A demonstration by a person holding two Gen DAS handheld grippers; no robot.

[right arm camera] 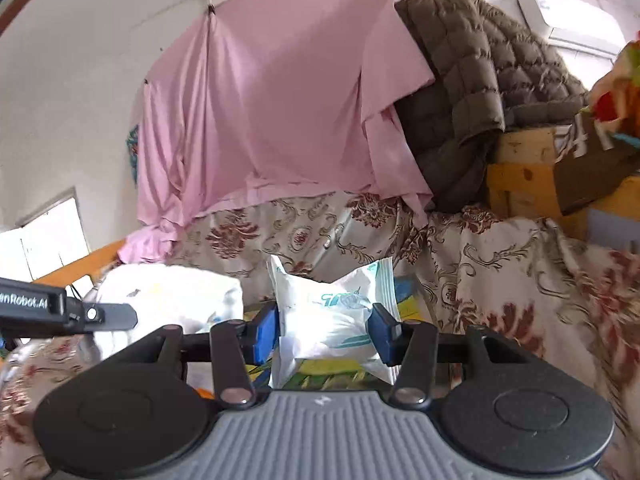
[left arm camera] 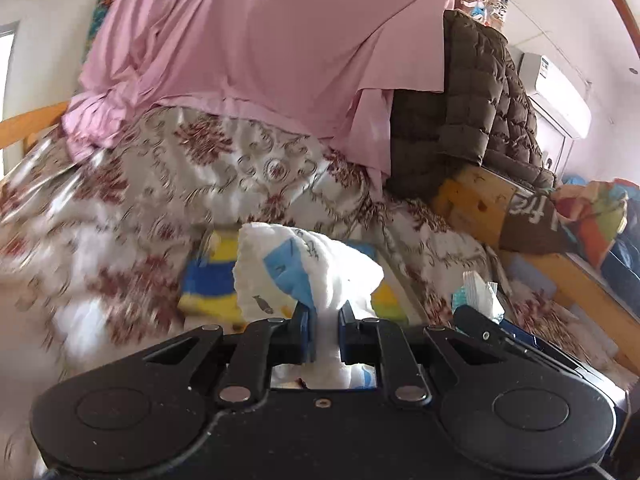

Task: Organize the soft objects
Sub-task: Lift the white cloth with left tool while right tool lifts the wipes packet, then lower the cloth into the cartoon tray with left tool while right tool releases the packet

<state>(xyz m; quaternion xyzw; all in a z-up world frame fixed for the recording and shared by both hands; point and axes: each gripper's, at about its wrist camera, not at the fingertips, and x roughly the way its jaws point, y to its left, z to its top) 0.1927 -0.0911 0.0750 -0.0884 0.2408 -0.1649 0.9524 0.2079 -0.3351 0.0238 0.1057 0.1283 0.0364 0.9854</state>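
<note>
Left gripper (left arm camera: pixel 323 320): jaws pinch a bunched white cloth with blue print (left arm camera: pixel 308 268). Right gripper (right arm camera: pixel 326 332): jaws clamp a white plastic tissue pack (right arm camera: pixel 330 320) above the floral-patterned bedspread (right arm camera: pixel 500 264).

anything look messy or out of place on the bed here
Mostly clutter. A pink sheet hangs crookedly down the wall, one corner drooping over a brown quilted jacket slumped across the wooden frame. Nothing looks spilled or damaged.

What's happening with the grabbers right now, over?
Left hand-held gripper shut on white printed cloth. Right hand-held gripper clamps white packet. Both over floral bedspread. Nothing in the way.
</note>
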